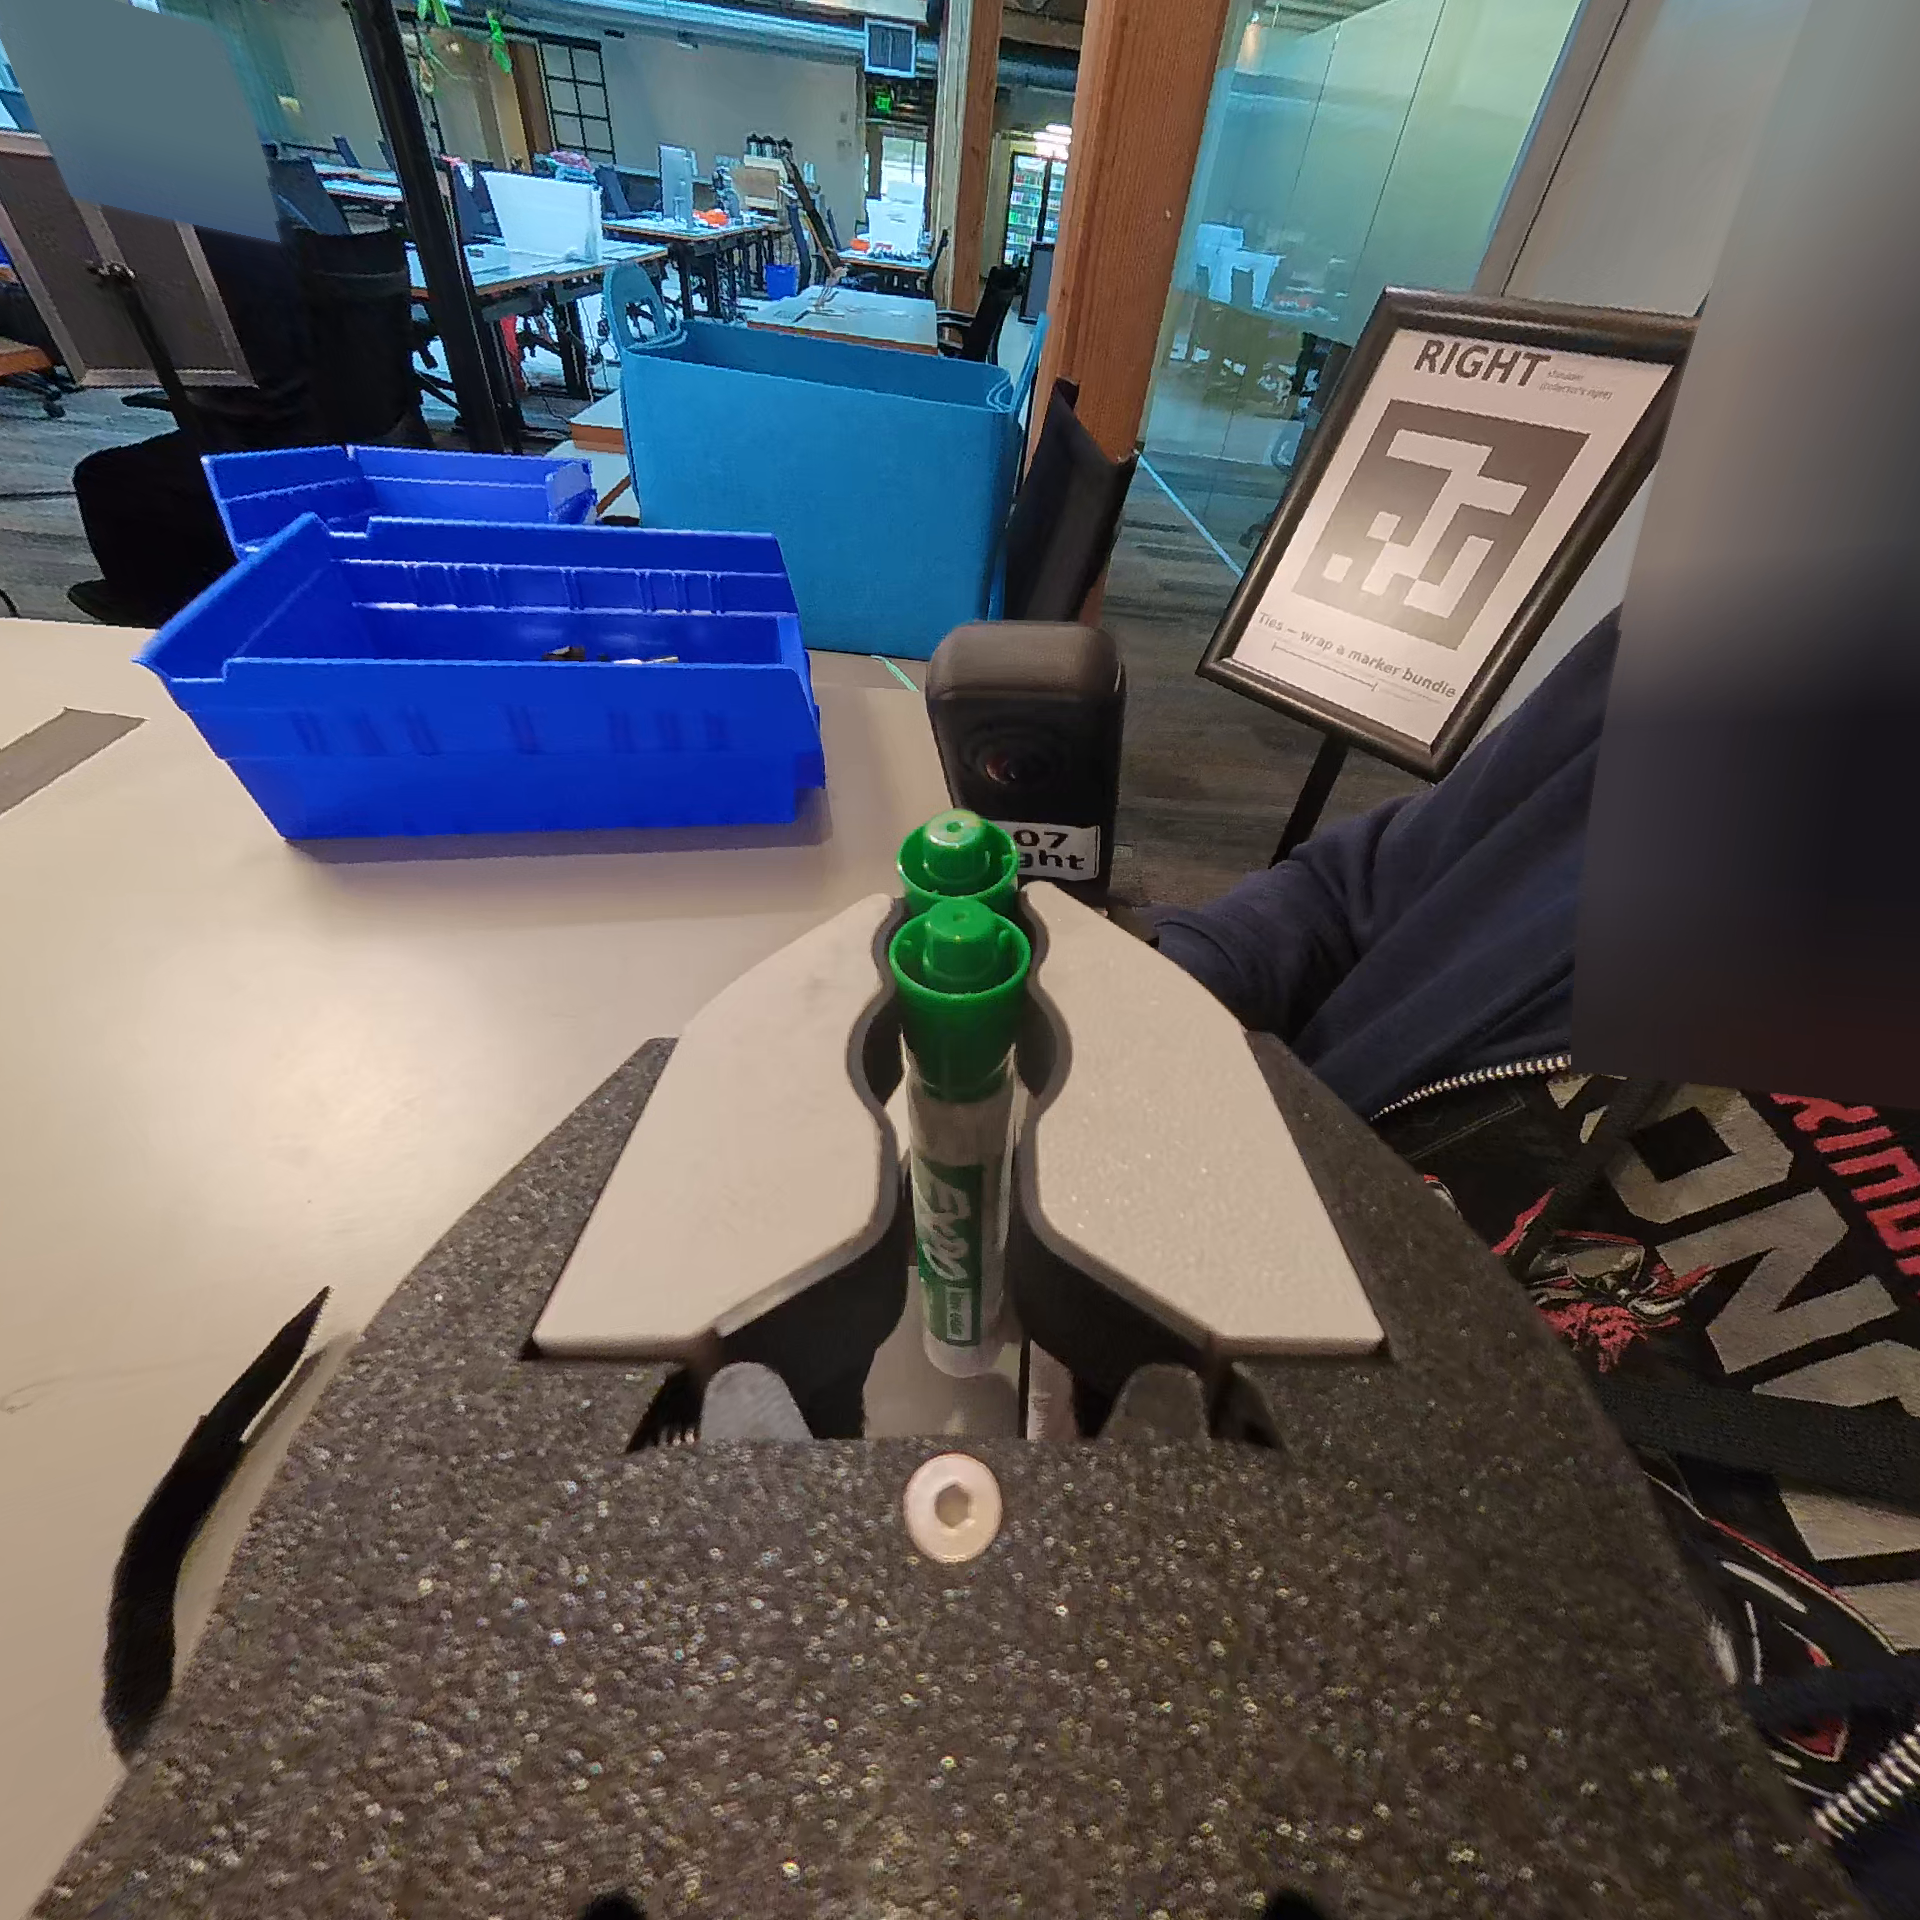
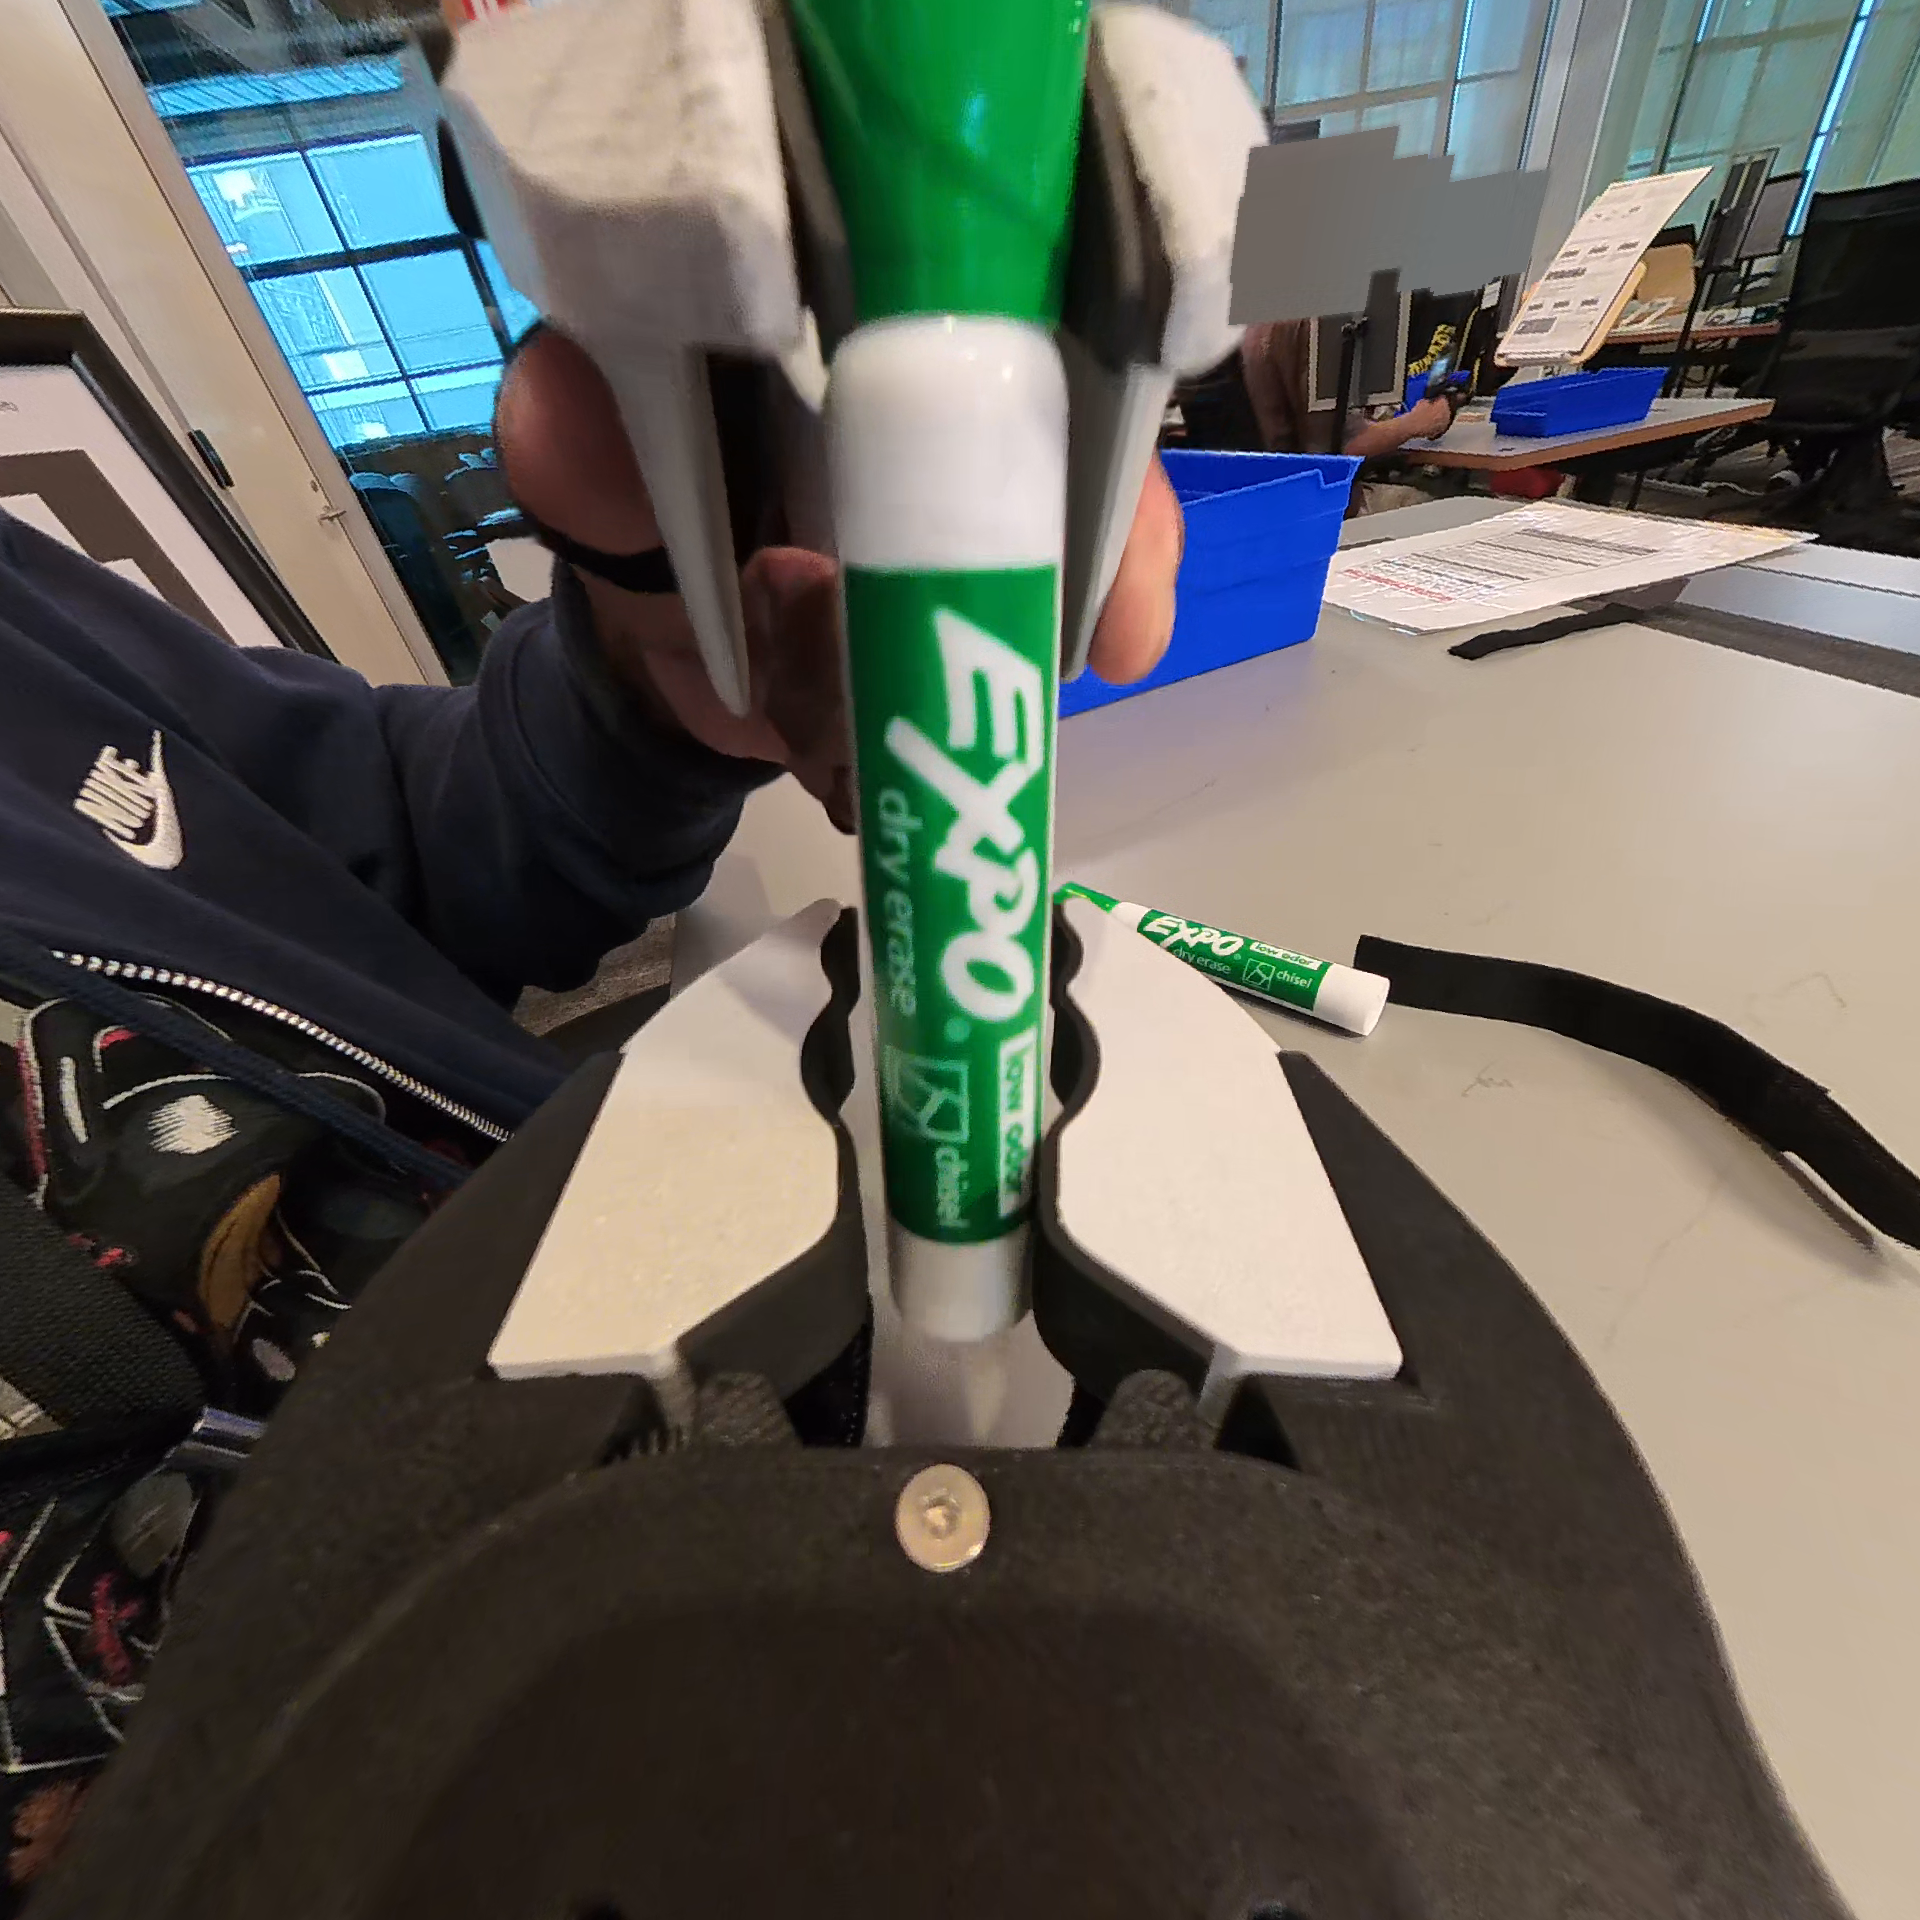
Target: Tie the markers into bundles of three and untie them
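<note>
Gripped in the left gripper (image 1: 958,914), jaws pressed shut on both sides: two green markers, upper marker (image 1: 961,987) stacked on lower marker (image 1: 956,857). Lying lengthwise along the fingers, green caps out front past the tips, white tail of the upper one back near the gripper body. Held above the bench (image 1: 260,1039), not touching it.

Seen from the right wrist: the same pair end-on to the right gripper (image 2: 951,914), only the top marker (image 2: 951,831) plainly showing, green cap clamped between the grey fingers of the left gripper at the top edge. Running straight down between the right jaws, white tail deep by the gripper body. Right jaws standing open: set wider than the barrel, a dark gap showing along its left side, no press visible. Behind the barrel, a hand (image 2: 623,582) in a dark sleeve.

Lying loose on the bench, just right of the right fingers: a third marker (image 2: 1247,961), white end pointing right. Just beyond that end, a black strap (image 2: 1662,1049) stretched flat toward the right edge.

Farther back on the bench, stacked blue bins (image 1: 499,707). Straight ahead of the left gripper, a black camera (image 1: 1023,727). Off the bench to the right, a framed sign (image 1: 1444,520) on a stand.
</note>
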